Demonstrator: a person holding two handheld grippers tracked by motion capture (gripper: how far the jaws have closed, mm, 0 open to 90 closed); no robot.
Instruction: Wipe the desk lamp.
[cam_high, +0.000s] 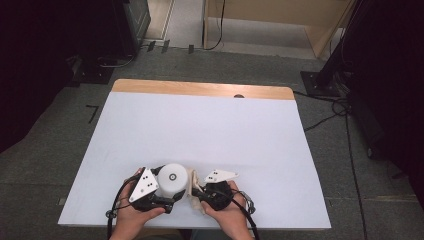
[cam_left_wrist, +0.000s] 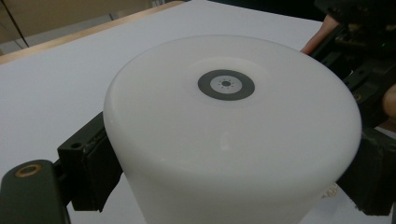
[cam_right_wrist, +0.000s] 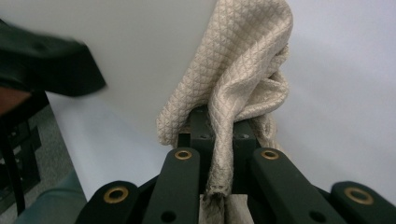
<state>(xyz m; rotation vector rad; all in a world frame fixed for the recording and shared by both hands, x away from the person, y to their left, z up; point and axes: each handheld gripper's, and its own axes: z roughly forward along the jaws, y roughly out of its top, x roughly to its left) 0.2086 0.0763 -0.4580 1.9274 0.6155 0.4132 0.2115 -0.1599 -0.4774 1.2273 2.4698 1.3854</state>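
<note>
Left claw (cam_left_wrist: 229, 182) clamps the white plastic cylinder with a grey-ringed top (cam_left_wrist: 233, 130) at the white table's (cam_high: 200, 130) near edge, steadying it. Right claw (cam_right_wrist: 219, 140) pinches a cream waffle-weave cloth (cam_right_wrist: 243, 65) against its side, likely wiping.

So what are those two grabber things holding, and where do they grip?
The left gripper squeezes the white tub by its round sides. The right gripper pinches a bunched fold of the beige cloth, which rests against the tub.

You're holding a smooth, glossy white plastic tub (cam_left_wrist: 233, 135); against it, a rough, waffle-woven beige cloth (cam_right_wrist: 243, 79).
</note>
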